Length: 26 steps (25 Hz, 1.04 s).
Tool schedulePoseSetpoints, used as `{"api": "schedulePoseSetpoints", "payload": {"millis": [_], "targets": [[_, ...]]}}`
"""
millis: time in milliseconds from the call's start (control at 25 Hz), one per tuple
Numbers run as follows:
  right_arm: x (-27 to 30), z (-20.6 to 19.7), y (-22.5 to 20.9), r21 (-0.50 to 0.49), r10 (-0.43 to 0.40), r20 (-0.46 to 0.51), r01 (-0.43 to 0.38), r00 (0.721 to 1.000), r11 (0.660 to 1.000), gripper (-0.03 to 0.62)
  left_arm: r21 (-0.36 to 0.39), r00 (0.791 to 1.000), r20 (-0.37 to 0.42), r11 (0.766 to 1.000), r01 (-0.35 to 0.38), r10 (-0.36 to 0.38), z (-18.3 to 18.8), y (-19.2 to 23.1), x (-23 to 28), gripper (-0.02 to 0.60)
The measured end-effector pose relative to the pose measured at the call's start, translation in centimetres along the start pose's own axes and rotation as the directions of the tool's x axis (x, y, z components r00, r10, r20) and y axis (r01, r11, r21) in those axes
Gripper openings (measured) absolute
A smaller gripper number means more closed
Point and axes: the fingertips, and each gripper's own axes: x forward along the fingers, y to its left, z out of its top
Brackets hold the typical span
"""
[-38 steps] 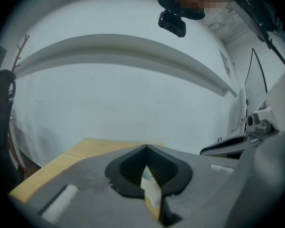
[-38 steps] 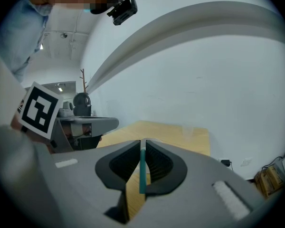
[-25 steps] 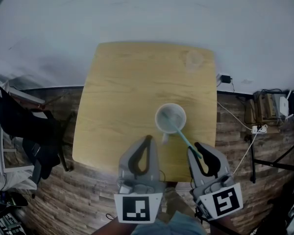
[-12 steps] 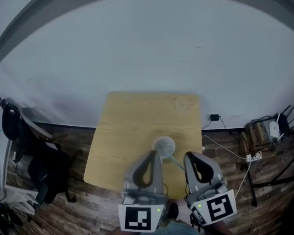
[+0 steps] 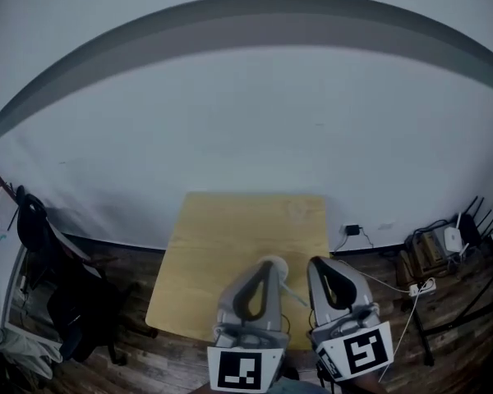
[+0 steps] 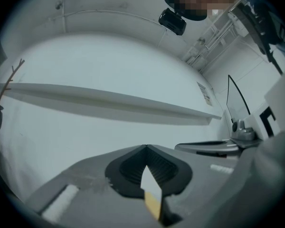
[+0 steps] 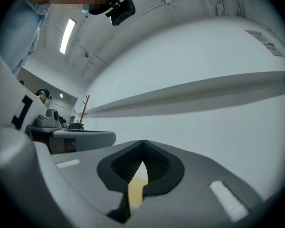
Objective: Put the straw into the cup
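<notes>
While the straw is leaning in the cup on the desk, the task is appearing complete.
The left tool and right tool are hanging with jaws pressed together, gripping nothing; next is likely just lifting clear. A chair and floor cables are lying well apart, obstructing nothing.

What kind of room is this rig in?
Probably an office or lab workroom: a small wooden table against a bare white wall, wood-plank floor, and a power strip and what looks like a router with loose cables.
</notes>
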Motion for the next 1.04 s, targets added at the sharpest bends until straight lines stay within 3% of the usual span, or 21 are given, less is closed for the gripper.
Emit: {"api": "schedulePoseSetpoints", "payload": {"millis": [1040], "targets": [[0.0,0.8,-0.5,-0.01,0.0,0.036,0.001,0.999,1.0,0.006,0.028,1.0,0.022,1.0,0.008,-0.009,0.4,-0.5,0.6,0.017]]}}
